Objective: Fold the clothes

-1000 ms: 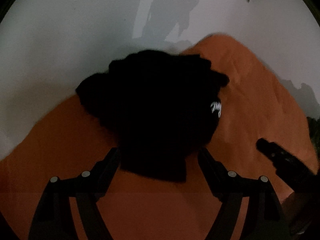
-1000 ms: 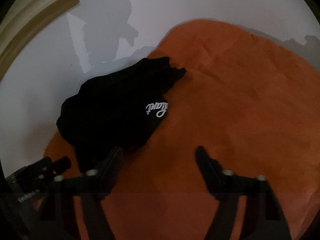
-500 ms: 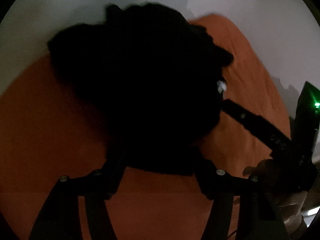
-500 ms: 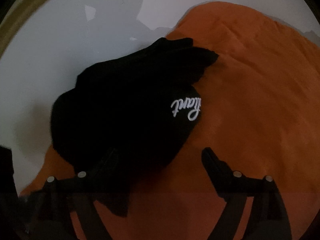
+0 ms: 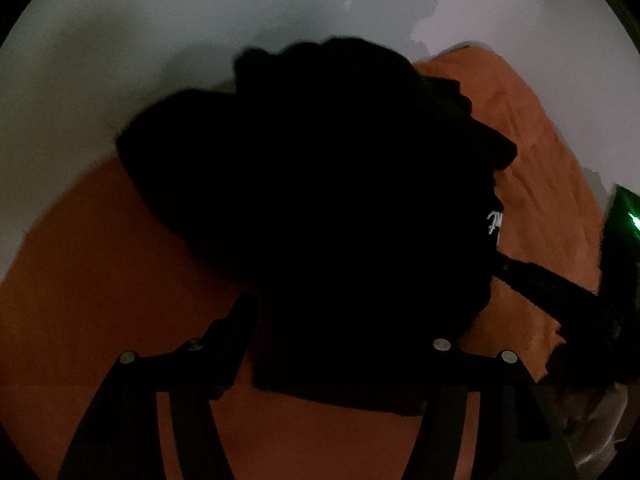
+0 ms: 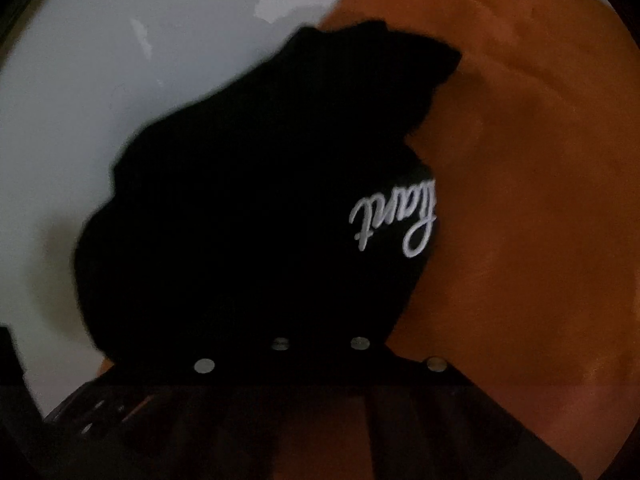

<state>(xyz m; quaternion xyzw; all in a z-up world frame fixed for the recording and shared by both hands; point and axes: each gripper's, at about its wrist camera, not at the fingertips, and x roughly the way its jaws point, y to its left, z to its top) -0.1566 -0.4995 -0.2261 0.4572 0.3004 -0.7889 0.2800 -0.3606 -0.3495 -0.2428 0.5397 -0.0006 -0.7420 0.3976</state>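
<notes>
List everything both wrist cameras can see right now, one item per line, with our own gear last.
black garment: one, black with white script lettering, bunched in a heap on the orange cloth's edge, part of it over the white surface.
orange cloth: one, orange, spread under and to the right of the garment.
white surface: one, white, beneath and behind both fabrics.
left gripper: one, black, jaws open with the garment's near edge between them.
right gripper: one, black, jaws shut at the garment's near edge; whether it has fabric is too dark to tell. Its finger reaches the garment from the right in the left view.
</notes>
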